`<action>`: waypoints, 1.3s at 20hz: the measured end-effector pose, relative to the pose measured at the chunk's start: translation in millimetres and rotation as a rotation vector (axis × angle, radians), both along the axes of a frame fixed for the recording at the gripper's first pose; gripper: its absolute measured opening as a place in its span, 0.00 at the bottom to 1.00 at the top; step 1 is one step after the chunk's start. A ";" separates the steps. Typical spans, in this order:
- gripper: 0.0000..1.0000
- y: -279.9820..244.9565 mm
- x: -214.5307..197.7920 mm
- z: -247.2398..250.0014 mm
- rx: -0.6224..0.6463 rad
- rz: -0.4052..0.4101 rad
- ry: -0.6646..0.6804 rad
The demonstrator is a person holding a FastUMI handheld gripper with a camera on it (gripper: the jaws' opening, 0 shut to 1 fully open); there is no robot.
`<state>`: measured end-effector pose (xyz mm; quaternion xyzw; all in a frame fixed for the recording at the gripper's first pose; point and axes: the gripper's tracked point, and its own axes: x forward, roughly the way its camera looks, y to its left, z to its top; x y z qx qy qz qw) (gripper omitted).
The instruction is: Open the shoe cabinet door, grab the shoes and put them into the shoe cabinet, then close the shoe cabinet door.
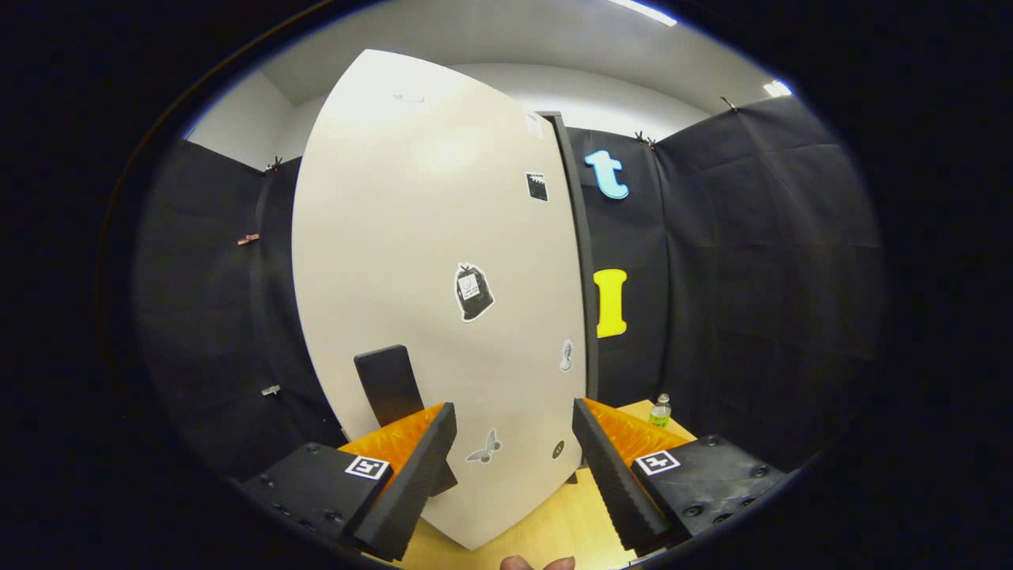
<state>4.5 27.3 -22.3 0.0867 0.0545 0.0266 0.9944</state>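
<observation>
**Tongs released in front of shoe cabinet door, nothing gripped**

Tongs (514,455) spread wide, both fingers apart w/ clear gap between them; no contact w/ any item, nothing held. Fingers point straight at the door.

Shoe cabinet door (431,261): large pale panel, upright, standing just ahead of and beyond the fingers. Its lower edge sits over the desk (554,522), a light wood surface seen between the fingers. Whether door is fully closed or ajar: cannot tell. Dark cabinet edge (580,261) runs vertical along the door's right side.

Door handle (388,384): dark, blocky, mounted low on the door's left part, directly beyond the left finger and partly hidden by it. Not touched by either finger.

Stickers on door face: one dark bag-shaped sticker (473,293) approx mid-panel, a small dark square one (536,186) higher up near the right edge, a butterfly sticker (484,449) low down betw. the fingers, plus smaller ones near the lower right edge, too small to identify.

Small bottle (660,411) w/ green contents stands on the desk toward its far right corner, beyond the right finger, well apart from the door.

Fingertips of a person (536,563) visible at the desk's near edge, below the tongs.
</observation>
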 end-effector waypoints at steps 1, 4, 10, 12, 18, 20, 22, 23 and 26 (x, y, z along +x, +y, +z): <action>0.97 3.6 2.6 3.6 -0.015 0.003 -0.011; 0.97 11.8 6.4 1.9 -0.033 0.015 -0.023; 0.97 9.9 7.5 -3.9 -0.021 0.009 -0.008; 0.97 7.4 8.8 -4.3 -0.020 0.002 -0.008; 0.97 0.4 8.6 -11.3 -0.028 0.000 -0.002; 0.97 0.4 8.4 -12.0 -0.023 0.003 0.002; 0.97 -1.5 7.0 -9.5 -0.024 0.002 -0.005; 0.97 -3.3 7.4 -8.4 -0.029 0.000 -0.009; 0.97 -4.3 7.9 -10.5 -0.028 -0.002 -0.007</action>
